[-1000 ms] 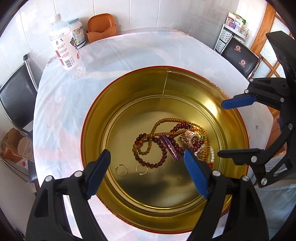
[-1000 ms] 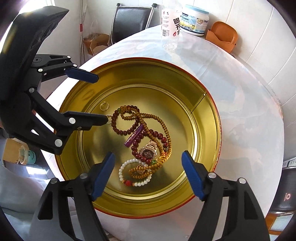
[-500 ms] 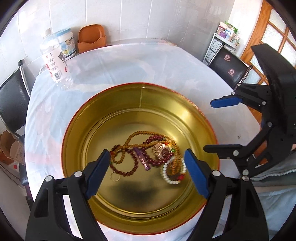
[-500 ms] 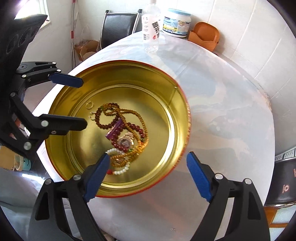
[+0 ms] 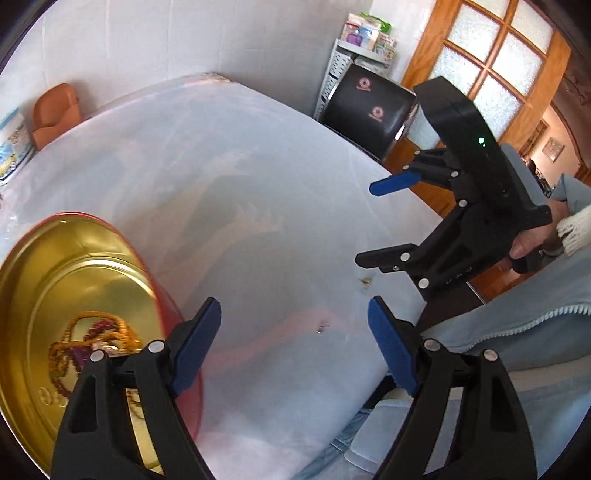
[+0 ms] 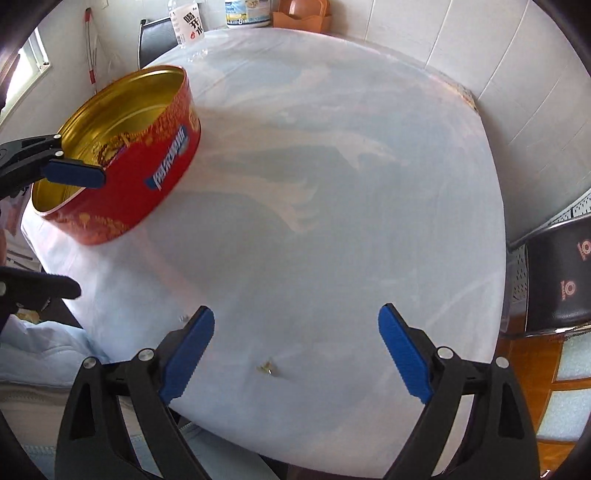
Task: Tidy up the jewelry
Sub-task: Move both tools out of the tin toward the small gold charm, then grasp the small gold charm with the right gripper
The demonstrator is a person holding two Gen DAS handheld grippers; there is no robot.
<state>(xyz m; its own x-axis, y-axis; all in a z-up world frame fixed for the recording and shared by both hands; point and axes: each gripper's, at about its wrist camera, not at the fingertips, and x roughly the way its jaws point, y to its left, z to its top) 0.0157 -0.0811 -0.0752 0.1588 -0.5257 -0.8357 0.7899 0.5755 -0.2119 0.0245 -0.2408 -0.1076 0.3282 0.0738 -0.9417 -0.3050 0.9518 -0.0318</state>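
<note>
A round red tin with a gold inside (image 5: 44,266) (image 6: 155,147) sits on the white table's left part. A tangle of bead bracelets and a watch (image 5: 92,339) lies in it; a bit shows in the right wrist view (image 6: 110,146). A small gold earring (image 6: 266,367) (image 5: 365,282) lies on the cloth near the table's front edge, and a tiny silver stud (image 5: 322,329) (image 6: 183,317) lies to its left. My left gripper (image 5: 293,345) is open and empty, right of the tin. My right gripper (image 6: 295,354) (image 5: 380,221) is open and empty, just above the earring.
A water bottle (image 6: 186,26), a white tub (image 6: 245,13) and an orange holder (image 6: 301,13) (image 5: 55,114) stand at the table's far edge. A black chair (image 5: 365,114) (image 6: 561,269) stands at the right. A person's lap in light blue (image 5: 498,350) lies along the near edge.
Both grippers have swung away from above the tin towards the right, over bare cloth. The tin now lies at the left of both views. Both stay open.
</note>
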